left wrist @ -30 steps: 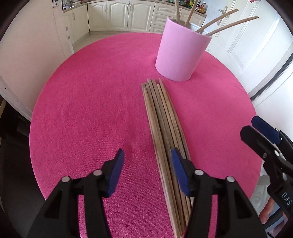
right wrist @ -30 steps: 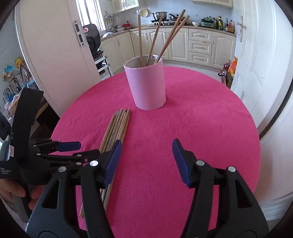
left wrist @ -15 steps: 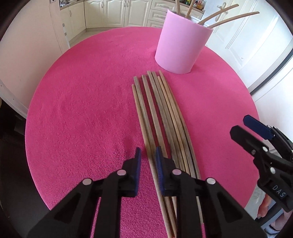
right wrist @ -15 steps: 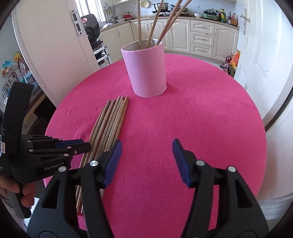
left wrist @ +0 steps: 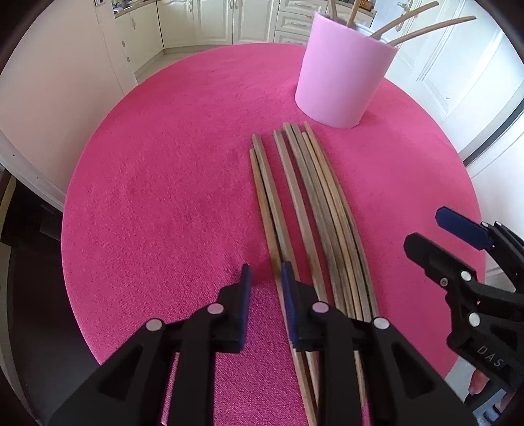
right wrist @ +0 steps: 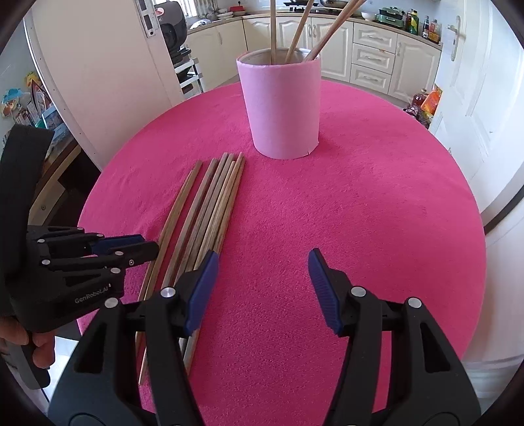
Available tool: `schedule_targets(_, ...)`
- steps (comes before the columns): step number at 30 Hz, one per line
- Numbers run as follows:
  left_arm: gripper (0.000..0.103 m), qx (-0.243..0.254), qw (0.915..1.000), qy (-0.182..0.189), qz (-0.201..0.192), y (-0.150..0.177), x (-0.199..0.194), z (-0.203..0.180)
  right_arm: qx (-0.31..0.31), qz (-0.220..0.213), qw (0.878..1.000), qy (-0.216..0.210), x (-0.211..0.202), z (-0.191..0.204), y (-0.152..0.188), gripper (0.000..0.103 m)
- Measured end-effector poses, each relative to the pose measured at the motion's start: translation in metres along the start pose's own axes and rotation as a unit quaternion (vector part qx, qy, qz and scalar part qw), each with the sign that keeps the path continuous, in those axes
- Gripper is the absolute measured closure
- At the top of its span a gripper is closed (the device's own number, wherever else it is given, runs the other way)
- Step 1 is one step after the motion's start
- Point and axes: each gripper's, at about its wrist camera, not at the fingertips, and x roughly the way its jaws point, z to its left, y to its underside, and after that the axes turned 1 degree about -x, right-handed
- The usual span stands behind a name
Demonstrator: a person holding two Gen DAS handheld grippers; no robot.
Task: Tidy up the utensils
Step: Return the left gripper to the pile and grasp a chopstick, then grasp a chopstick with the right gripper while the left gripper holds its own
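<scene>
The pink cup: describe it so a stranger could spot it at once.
Start at the round table covered in pink cloth. At its far side stands the pink cup, an upright cylinder just beyond the wooden sticks lying flat. Paler than the cloth, it alone holds sticks upright.

This is a home kitchen. Behind the round pink table (right wrist: pixel 360 203) runs a row of cream cabinets (right wrist: pixel 373 62) with panelled doors and drawers. The counter above them carries pots (right wrist: pixel 391 14) and bottles (right wrist: pixel 425 28). Left of the table stands a wire rack (right wrist: pixel 188 73) with a dark appliance (right wrist: pixel 172 29) on top. Right of the table is a white panelled door (right wrist: pixel 465 65) with a handle.
</scene>
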Motion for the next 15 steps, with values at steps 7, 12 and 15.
schedule_targets(7,0.093,0.024,0.9995,-0.017,-0.008,-0.002,0.002,-0.018,0.002,0.054,0.998,-0.023,0.016,0.006,-0.01,0.047)
schedule_targets(12,0.097,-0.021,0.9993,0.029,-0.012,-0.003,-0.006,0.003,-0.008,0.083,0.996,-0.024,0.027,0.016,-0.017,0.067)
schedule_targets(15,0.097,-0.028,0.9988,0.031,-0.023,-0.002,-0.013,0.006,-0.011,0.093,0.995,-0.019,0.034,0.019,-0.019,0.07)
